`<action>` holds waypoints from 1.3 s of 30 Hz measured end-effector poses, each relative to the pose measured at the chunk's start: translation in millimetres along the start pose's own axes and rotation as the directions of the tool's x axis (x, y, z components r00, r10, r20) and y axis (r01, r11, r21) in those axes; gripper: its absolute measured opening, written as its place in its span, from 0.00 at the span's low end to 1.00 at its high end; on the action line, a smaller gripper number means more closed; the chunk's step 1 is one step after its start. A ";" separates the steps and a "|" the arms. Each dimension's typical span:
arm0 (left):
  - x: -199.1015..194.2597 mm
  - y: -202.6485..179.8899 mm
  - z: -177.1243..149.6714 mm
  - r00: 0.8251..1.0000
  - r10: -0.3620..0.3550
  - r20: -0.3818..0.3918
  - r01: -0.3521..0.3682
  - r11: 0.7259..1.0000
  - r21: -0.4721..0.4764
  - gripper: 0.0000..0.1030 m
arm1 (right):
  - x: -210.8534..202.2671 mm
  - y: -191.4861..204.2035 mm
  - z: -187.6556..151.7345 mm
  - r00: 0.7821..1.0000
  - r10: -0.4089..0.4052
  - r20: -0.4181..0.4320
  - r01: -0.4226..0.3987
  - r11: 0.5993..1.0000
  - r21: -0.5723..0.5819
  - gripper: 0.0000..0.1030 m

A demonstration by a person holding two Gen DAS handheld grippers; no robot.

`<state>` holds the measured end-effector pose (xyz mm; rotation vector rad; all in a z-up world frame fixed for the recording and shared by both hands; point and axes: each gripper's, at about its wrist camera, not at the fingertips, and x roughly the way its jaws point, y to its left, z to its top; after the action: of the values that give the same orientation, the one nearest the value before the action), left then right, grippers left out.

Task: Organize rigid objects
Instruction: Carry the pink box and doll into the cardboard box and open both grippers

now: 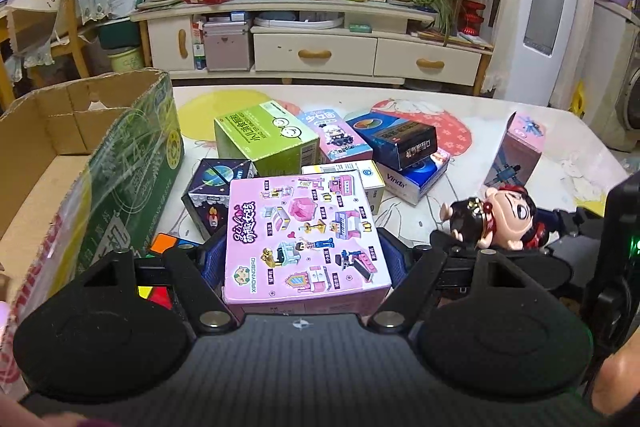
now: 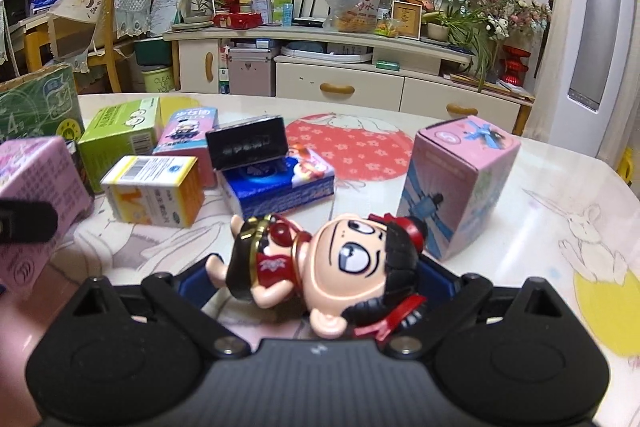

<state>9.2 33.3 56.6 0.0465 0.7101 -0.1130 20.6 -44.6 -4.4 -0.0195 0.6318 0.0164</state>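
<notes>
The middle of the table (image 2: 540,187) is crowded by a tight cluster of boxes, among them a green box (image 1: 260,139), a yellow box (image 2: 154,189), a blue tissue pack (image 2: 276,183) with a black box (image 2: 250,141) stacked on it, and a dark cube (image 1: 212,195), so that hardly any gap is left between them. The left edge is walled off by an open cardboard carton (image 1: 92,163), with a puzzle cube (image 1: 168,247) wedged at its foot. Bare table is found between the tissue pack and the tall pink box (image 2: 460,183) standing alone to the right, and again beyond that box toward the right edge.
</notes>
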 end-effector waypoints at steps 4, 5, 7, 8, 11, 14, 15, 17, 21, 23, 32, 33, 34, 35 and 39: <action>-9.0 6.6 -0.2 1.000 -0.020 0.008 0.020 1.000 -0.002 0.90 | -11.0 3.9 -1.5 1.000 -0.010 -0.003 0.010 1.000 0.026 0.95; -10.7 8.3 -0.1 1.000 -0.024 0.010 0.024 1.000 -0.004 0.90 | -14.2 4.1 -1.7 1.000 -0.012 -0.005 0.012 0.999 0.039 0.95; -14.8 12.4 0.6 0.999 -0.036 0.014 0.036 0.999 -0.012 0.90 | -23.3 5.7 -1.5 1.000 -0.013 -0.004 0.013 0.998 0.067 0.95; -17.3 14.8 1.1 0.999 -0.042 0.019 0.042 0.999 -0.016 0.90 | -28.3 6.6 -0.7 1.000 -0.014 0.000 0.014 0.997 0.076 0.95; -24.0 20.1 2.6 0.998 -0.055 0.029 0.056 0.998 -0.026 0.90 | -42.5 11.5 2.1 1.000 -0.017 0.012 0.016 0.995 0.096 0.95; -30.8 24.7 3.0 0.997 -0.069 0.037 0.070 0.997 -0.034 0.90 | -55.1 17.7 5.7 1.000 -0.010 0.018 0.008 0.994 0.108 0.95; -33.8 26.7 3.1 0.996 -0.073 0.042 0.075 0.997 -0.036 0.90 | -59.0 20.0 6.7 1.000 -0.007 0.021 0.004 0.994 0.110 0.95; -39.1 29.2 4.3 0.996 -0.080 0.049 0.082 0.996 -0.041 0.90 | -67.0 26.8 10.1 1.000 -0.002 0.028 -0.001 0.994 0.106 0.95; -51.2 38.5 5.0 0.993 -0.091 0.077 0.096 0.994 -0.061 0.90 | -83.8 39.3 17.9 0.999 0.007 0.053 -0.012 0.996 0.092 0.95; -57.4 44.0 5.3 0.991 -0.098 0.090 0.105 0.992 -0.071 0.90 | -92.2 45.4 21.9 0.998 0.012 0.068 -0.017 0.996 0.085 0.95; -83.6 72.8 9.8 0.984 -0.097 0.148 0.116 0.985 -0.125 0.87 | -122.8 82.9 44.7 0.988 0.069 0.141 -0.072 0.997 0.017 0.95; -86.5 78.1 9.8 0.984 -0.094 0.155 0.115 0.984 -0.134 0.87 | -125.3 88.6 46.7 0.986 0.078 0.148 -0.080 0.997 0.006 0.95; -87.3 79.5 10.3 0.983 -0.090 0.158 0.113 0.984 -0.141 0.87 | -127.1 93.3 48.9 0.984 0.088 0.154 -0.088 0.996 -0.004 0.95; -90.0 83.8 9.7 0.983 -0.086 0.162 0.111 0.982 -0.150 0.87 | -128.6 98.4 50.9 0.982 0.099 0.159 -0.098 0.995 -0.013 0.95; -96.9 101.1 10.8 0.982 -0.058 0.178 0.093 0.976 -0.196 0.87 | -131.8 122.2 60.4 0.973 0.149 0.178 -0.140 0.988 -0.062 0.95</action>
<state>-44.6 141.3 128.5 -0.1849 0.5481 -0.1155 -52.7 77.8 120.5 -0.0189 0.4480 0.1733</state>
